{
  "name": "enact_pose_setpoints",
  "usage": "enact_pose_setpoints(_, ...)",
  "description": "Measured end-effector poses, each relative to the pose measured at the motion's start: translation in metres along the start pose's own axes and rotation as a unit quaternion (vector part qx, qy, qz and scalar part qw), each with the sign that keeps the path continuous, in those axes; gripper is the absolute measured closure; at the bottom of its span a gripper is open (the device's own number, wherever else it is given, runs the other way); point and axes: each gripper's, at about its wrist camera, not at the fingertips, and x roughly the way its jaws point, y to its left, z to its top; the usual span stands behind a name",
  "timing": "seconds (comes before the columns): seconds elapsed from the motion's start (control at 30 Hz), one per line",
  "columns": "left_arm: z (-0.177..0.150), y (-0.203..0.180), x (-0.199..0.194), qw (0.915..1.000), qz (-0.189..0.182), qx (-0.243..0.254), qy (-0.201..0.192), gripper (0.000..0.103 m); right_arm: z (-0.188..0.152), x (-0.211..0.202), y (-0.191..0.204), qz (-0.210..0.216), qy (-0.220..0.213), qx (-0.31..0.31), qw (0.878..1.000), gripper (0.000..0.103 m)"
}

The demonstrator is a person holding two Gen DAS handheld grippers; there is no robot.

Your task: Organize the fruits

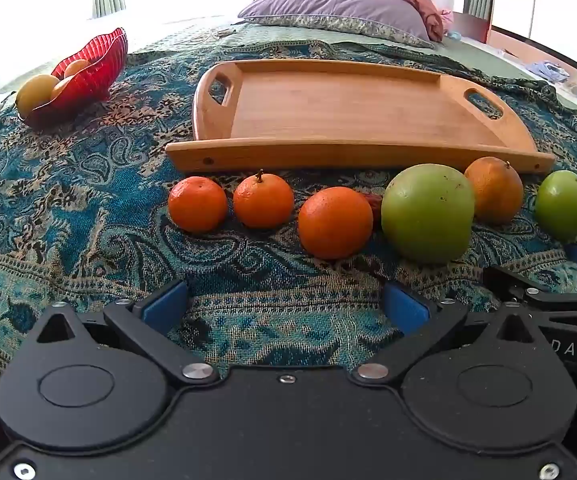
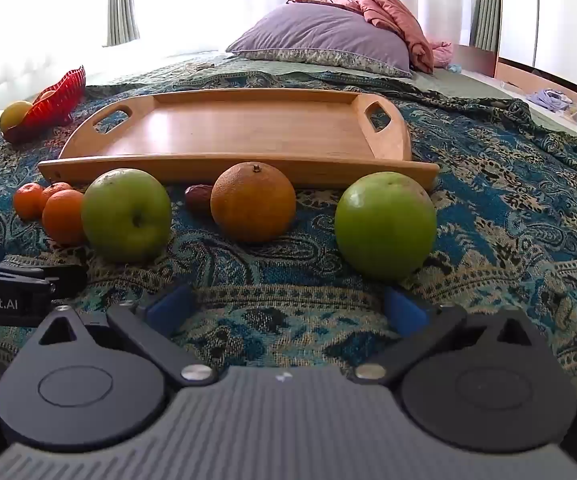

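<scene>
On the patterned blanket, a row of fruit lies in front of an empty wooden tray (image 1: 328, 112) (image 2: 232, 132): three small tangerines (image 1: 197, 204) (image 2: 28, 201), a big green apple (image 1: 427, 213) (image 2: 126, 214), a dull orange (image 1: 493, 189) (image 2: 253, 201), a second green apple (image 1: 563, 205) (image 2: 385, 225) and a brown date (image 2: 199, 197). My left gripper (image 1: 284, 308) is open and empty, short of the tangerines. My right gripper (image 2: 286, 306) is open and empty, just short of the right apple.
A red bowl (image 1: 88, 72) (image 2: 54, 104) holding yellow and orange fruit stands at the far left. A purple pillow (image 1: 336, 4) (image 2: 324, 40) lies beyond the tray. The other gripper shows at each view's edge (image 1: 560, 308) (image 2: 8, 280).
</scene>
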Motion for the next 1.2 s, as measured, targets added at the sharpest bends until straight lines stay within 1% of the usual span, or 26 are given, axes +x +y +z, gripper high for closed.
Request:
enact_pose_setpoints(0.07,0.000,0.001,0.000,1.0000,-0.004,-0.004,0.004,0.000,0.000,0.000,0.000,0.006,0.007,0.008,1.000,0.000)
enact_pose_setpoints(0.27,0.000,0.005,-0.001,1.0000,-0.004,-0.003,0.005,0.000,0.000,-0.001,0.001,0.003,0.005,0.003,1.000,0.000)
enact_pose_setpoints(0.4,-0.001,-0.001,-0.001,1.0000,-0.002,-0.002,0.007,0.000,0.000,-0.001,0.000,0.002,0.004,0.003,1.000,0.000)
enact_pose_setpoints(0.57,-0.004,-0.003,-0.003,1.0000,-0.001,0.000,0.006,0.000,0.000,-0.002,0.001,0.002,0.003,0.002,1.000,0.000)
enact_pose_setpoints(0.6,0.000,-0.001,-0.001,1.0000,-0.003,-0.002,0.009,0.000,0.000,-0.002,0.001,0.002,0.003,0.002,1.000,0.000)
enact_pose_setpoints(1.2,0.002,-0.005,0.000,0.9999,-0.004,0.004,0.009,0.000,0.000,-0.002,0.001,0.001,0.003,0.001,1.000,0.000)
